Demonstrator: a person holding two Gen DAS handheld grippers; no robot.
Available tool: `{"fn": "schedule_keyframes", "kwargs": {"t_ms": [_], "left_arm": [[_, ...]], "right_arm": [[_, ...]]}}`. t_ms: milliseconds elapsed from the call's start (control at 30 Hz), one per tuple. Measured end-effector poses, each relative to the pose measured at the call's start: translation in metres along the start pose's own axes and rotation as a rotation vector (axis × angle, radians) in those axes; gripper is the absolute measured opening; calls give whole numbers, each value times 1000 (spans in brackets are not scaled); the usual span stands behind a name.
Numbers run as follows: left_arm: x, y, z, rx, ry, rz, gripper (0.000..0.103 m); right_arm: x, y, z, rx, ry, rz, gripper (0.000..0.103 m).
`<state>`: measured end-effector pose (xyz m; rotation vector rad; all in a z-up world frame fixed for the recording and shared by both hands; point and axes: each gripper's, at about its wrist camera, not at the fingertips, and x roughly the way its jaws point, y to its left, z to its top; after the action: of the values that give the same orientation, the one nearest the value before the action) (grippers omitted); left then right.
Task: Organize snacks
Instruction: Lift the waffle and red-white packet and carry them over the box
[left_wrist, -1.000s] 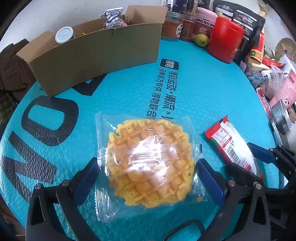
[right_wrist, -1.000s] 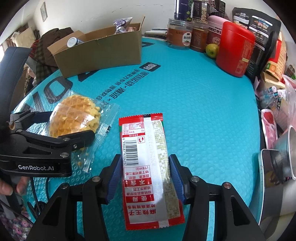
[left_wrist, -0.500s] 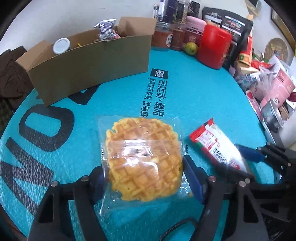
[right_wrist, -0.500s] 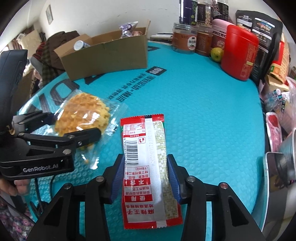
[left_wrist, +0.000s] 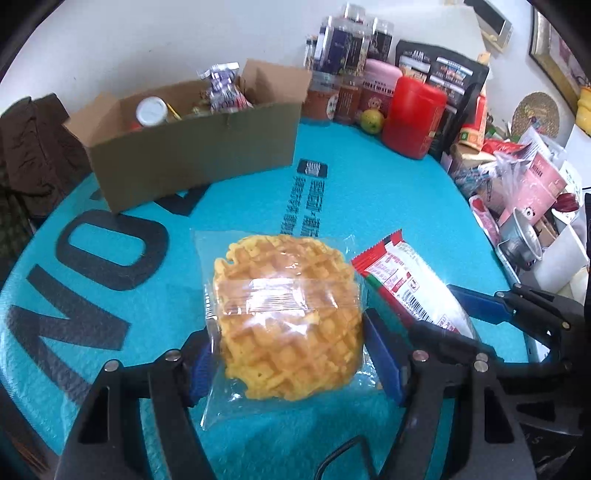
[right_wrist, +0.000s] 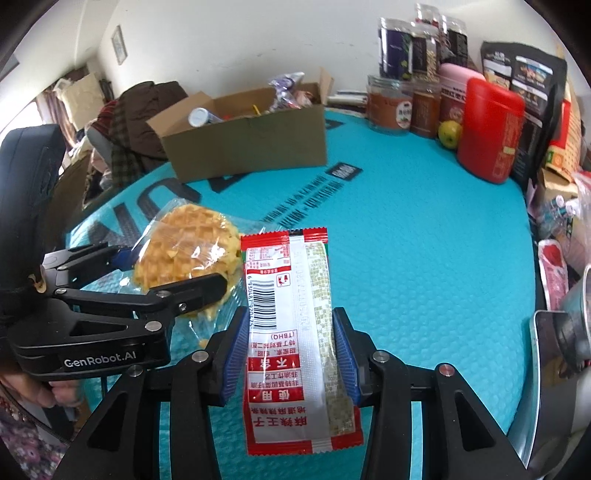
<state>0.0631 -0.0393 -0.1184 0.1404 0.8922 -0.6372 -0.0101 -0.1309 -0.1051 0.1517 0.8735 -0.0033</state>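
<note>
My left gripper is shut on a round waffle in a clear wrapper and holds it lifted above the teal mat. The waffle also shows in the right wrist view. My right gripper is shut on a red and white snack packet, also lifted; the packet shows in the left wrist view. An open cardboard box with a bottle and a purple packet inside stands at the far side; it also shows in the right wrist view.
Jars, a red canister, a green fruit and dark snack bags line the back right. Packets and a metal tin crowd the right edge. Dark clothing lies left of the box. The teal mat covers the round table.
Both grippers closed on their snacks and lifted them off the mat. The view has risen and tilted toward the box.
</note>
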Motion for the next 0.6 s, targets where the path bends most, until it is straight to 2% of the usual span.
{"fn": "schedule_keyframes", "kwargs": {"t_ms": [600], "left_arm": [[-101,24,26,-40,-271,11,71]], "right_arm": [[-67,48,44,-145,-216,56,44]]}}
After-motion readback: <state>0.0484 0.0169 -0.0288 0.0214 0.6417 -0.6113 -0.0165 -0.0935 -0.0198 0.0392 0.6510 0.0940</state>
